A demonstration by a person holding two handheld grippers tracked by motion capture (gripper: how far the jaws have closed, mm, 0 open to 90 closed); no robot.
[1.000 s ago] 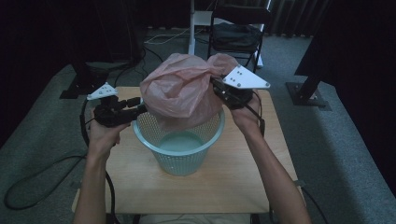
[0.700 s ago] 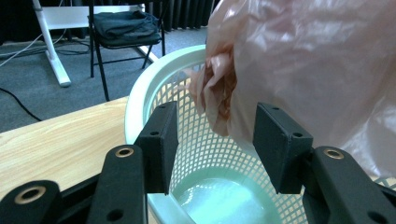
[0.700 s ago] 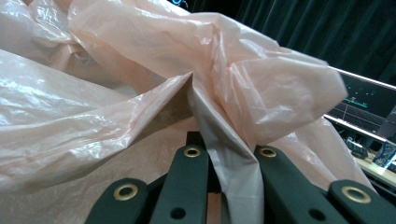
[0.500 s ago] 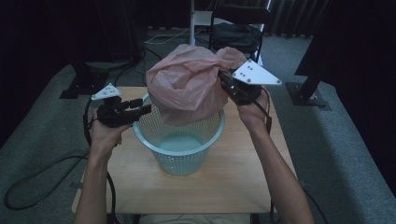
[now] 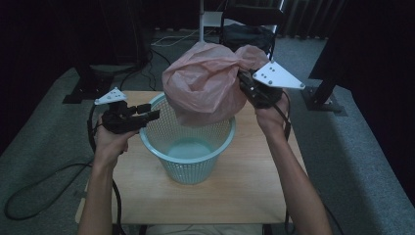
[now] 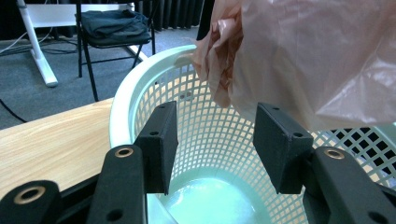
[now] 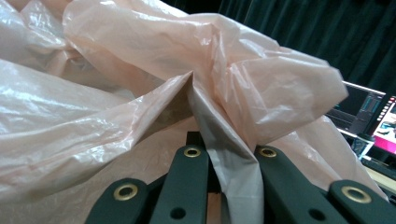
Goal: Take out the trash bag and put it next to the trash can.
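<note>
A pale green mesh basket (image 5: 187, 161) stands on the wooden table (image 5: 244, 191). Above its far rim hangs a pink plastic bag (image 5: 205, 85), puffed with air, its bottom just at the rim. My right gripper (image 5: 244, 83) is shut on the bag's right edge, and its view shows the film (image 7: 224, 154) pinched between the jaws. My left gripper (image 5: 154, 115) hovers open at the basket's left rim (image 6: 140, 98), nothing between its jaws, with the bag (image 6: 317, 60) hanging just ahead of it.
A dark chair (image 5: 249, 24) with folded cloth and a white stand (image 5: 201, 19) sit beyond the table. Cables (image 5: 29, 196) trail over the grey carpet at the left. A dark stand base (image 5: 323, 100) lies at the right.
The right gripper has lifted the bag up and slightly to the right, so it hangs higher over the basket. The left gripper has stayed by the left rim.
</note>
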